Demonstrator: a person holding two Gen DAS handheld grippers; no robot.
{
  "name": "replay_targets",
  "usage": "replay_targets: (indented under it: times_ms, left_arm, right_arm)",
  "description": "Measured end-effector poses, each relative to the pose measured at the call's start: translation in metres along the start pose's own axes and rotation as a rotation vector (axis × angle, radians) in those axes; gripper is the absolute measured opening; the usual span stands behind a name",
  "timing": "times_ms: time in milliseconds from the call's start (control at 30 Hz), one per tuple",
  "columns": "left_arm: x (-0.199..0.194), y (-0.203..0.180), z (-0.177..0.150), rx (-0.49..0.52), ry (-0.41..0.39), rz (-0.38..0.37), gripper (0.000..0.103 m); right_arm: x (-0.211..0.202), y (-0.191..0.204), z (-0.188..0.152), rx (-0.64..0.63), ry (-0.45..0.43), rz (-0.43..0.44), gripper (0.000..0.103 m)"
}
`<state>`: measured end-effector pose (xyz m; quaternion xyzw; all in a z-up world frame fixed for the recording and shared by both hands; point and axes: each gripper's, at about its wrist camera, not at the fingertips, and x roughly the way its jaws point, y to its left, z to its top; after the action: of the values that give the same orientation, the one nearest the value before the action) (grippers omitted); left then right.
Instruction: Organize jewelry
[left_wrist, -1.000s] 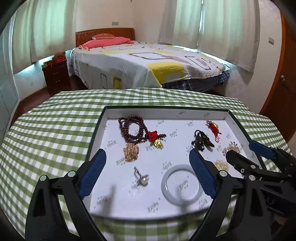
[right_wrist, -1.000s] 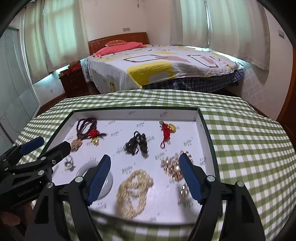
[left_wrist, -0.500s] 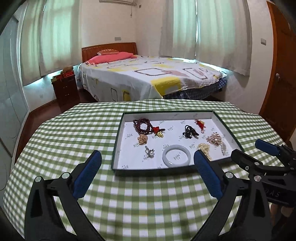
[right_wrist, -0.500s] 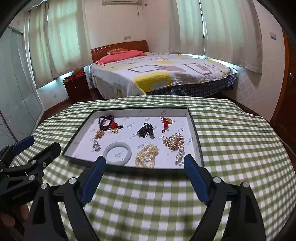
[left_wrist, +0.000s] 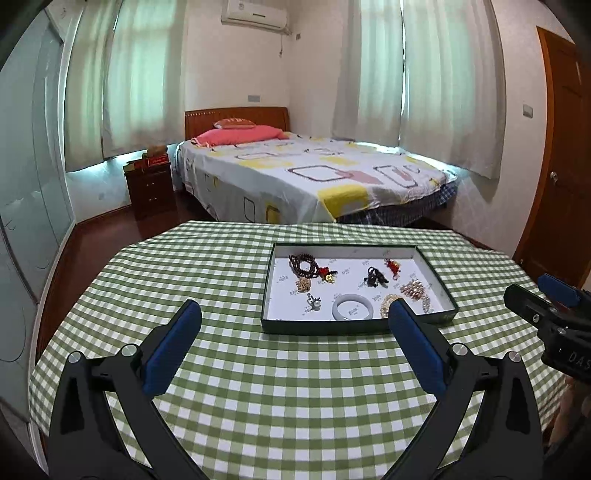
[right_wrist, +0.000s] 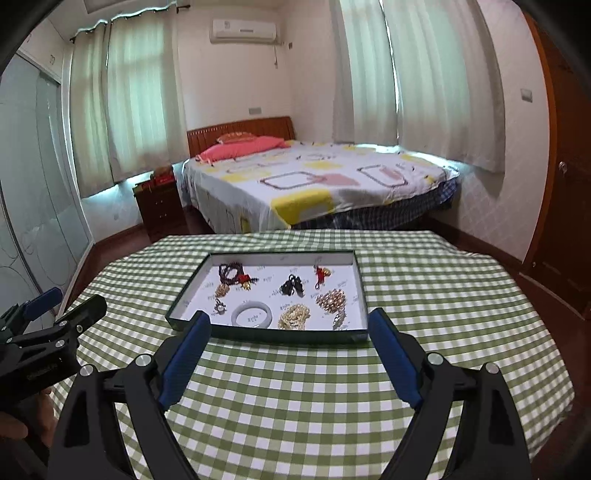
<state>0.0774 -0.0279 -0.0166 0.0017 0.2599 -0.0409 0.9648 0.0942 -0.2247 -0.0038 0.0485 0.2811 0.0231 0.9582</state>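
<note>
A dark green tray (left_wrist: 354, 327) with a white lining sits on the checked table and also shows in the right wrist view (right_wrist: 266, 334). It holds a dark red bead bracelet (left_wrist: 304, 263), a white bangle (left_wrist: 352, 310), a black piece (left_wrist: 375, 277), gold pieces (right_wrist: 293, 316) and a small pearl charm (left_wrist: 314, 302). My left gripper (left_wrist: 293, 326) is open and empty, held back from the tray's near edge. My right gripper (right_wrist: 290, 339) is open and empty, also short of the tray.
The round table has a green and white checked cloth (left_wrist: 295, 387). Behind it stand a bed (left_wrist: 306, 173), a dark nightstand (left_wrist: 147, 184), curtained windows and a wooden door (left_wrist: 557, 177) at right.
Both grippers have pulled back and up from over the tray. The tray now looks much smaller and farther away. The jewelry has not moved.
</note>
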Motion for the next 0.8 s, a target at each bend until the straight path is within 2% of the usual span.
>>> replay_targets:
  times_ms: [400,800]
  left_arm:
    - [-0.058,0.012,0.005,-0.037,-0.063,0.012,0.099]
    - [-0.077,0.015,0.003,-0.044,-0.091,0.015,0.099]
  right_arm:
    - [-0.053,0.005,0.004,-0.013,-0.082,0.001,0.085]
    - [-0.073,0.008,0.001,-0.021,-0.127,0.005,0.085]
